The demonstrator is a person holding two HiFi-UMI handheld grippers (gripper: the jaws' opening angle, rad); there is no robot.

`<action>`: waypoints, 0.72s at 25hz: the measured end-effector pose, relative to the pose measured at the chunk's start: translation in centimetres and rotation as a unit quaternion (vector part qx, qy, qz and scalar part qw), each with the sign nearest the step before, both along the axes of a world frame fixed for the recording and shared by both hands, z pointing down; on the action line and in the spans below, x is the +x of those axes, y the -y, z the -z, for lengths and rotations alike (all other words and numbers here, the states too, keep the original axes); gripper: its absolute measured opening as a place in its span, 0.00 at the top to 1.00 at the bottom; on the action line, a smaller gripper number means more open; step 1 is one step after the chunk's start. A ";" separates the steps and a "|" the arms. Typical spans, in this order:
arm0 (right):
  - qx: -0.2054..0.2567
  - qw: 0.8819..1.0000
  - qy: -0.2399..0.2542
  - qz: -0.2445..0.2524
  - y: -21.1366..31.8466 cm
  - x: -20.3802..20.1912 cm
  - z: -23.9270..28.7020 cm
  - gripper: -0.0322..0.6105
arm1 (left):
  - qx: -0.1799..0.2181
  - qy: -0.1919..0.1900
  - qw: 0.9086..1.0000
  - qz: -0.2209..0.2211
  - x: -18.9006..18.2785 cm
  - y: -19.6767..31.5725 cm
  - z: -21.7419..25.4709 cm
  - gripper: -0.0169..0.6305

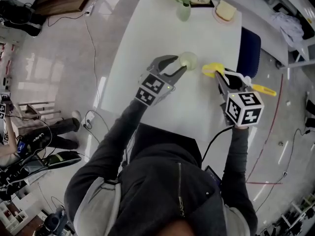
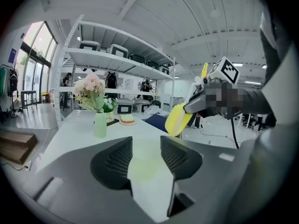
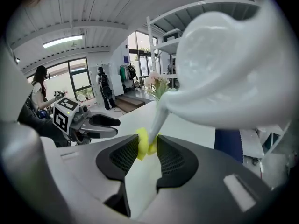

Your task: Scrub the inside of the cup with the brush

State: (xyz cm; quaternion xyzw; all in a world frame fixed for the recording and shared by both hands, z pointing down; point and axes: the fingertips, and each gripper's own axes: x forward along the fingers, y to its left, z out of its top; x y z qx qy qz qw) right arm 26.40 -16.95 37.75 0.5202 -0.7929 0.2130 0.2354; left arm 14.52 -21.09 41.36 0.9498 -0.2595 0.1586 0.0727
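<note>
While the right gripper (image 1: 222, 78) clamps the brush (image 1: 211, 69), the left gripper (image 1: 178, 69) stands partly open, the cup (image 1: 188, 59) loose at its tips.

The brush (image 3: 224, 64) looms blurred, its white body cut off at right

Pale-grn cup (image 1: 188, 59) upright, yel.-headed brush (image 1: 215, 69) just beside.

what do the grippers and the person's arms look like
Both the left gripper and right gripper are dark grey, with ribbed dark pads and a white cube of black square markers. A black cable trails from the right one. The sleeves are dark grey.
</note>
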 end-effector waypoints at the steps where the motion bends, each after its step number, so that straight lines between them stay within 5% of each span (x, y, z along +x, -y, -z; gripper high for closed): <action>1: 0.002 1.000 -0.004 0.003 0.4 -0.1 0.3 0.75 | -0.001 0.000 1.000 -0.006 0.2 0.2 -0.1 0.65; 10: 0.018 0.997 -0.015 0.068 2.5 -3.9 2.5 0.75 | -0.006 -0.001 0.997 -0.074 1.2 1.0 -1.6 0.36; 18: 0.002 0.993 -0.042 0.106 3.3 -5.9 1.1 0.75 | 0.011 0.021 0.992 -0.121 3.1 1.2 -4.8 0.32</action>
